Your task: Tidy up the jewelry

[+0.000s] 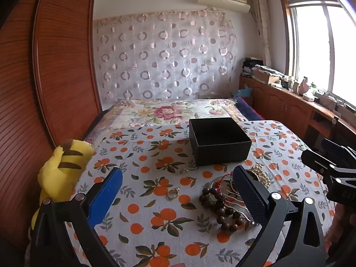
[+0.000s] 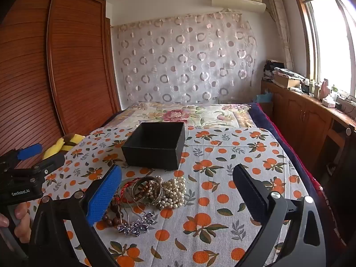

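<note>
Black box [image 1: 219, 142] empty, ahead of both fingers; jewelry pile [image 2: 153, 193] just short of it; left gripper [image 1: 178, 191] spread wide, holding nothing; right gripper [image 2: 176, 191] likewise; risk: tangled beads [image 1: 219, 209] and pearls [image 2: 174, 191] drag neighbours when lifted; ring [image 1: 172, 194] may slip.

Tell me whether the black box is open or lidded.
Open: the black box has no lid, and its dark interior walls show from above. Its floor is mostly hidden, so contents cannot be told.
</note>
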Demonstrator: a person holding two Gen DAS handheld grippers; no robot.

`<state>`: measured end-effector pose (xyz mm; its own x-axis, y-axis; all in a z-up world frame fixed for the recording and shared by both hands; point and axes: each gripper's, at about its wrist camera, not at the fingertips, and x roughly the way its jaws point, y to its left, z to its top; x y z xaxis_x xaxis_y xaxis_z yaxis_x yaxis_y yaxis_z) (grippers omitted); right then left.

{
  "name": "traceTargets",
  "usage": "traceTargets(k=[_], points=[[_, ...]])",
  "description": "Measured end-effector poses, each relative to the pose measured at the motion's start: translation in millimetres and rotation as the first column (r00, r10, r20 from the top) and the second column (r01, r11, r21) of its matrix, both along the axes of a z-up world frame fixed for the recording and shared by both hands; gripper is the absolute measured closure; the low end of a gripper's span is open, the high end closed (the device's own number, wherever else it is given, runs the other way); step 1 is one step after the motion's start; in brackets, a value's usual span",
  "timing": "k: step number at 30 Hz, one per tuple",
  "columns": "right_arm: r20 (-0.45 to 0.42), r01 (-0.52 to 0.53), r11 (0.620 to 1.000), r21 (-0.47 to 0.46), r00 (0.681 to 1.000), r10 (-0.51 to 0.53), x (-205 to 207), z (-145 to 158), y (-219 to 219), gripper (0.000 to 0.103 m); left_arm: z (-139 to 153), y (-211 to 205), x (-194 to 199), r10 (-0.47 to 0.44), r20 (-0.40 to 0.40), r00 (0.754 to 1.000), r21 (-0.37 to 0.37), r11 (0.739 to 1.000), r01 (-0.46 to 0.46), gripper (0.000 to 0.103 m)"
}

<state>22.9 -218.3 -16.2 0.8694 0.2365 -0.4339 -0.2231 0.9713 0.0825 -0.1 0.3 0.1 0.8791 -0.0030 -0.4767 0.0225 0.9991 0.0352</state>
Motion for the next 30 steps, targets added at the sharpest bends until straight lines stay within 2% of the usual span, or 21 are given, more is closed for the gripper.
traceTargets(k=[30], points=[[-0.001,0.001,1.0,0.002,1.0,-0.001,-1.0,0.9,0.1,0.002,-0.8,-5.0,6.1,0.007,0.01,1.0,-0.004,1.0,-0.007,0.007]])
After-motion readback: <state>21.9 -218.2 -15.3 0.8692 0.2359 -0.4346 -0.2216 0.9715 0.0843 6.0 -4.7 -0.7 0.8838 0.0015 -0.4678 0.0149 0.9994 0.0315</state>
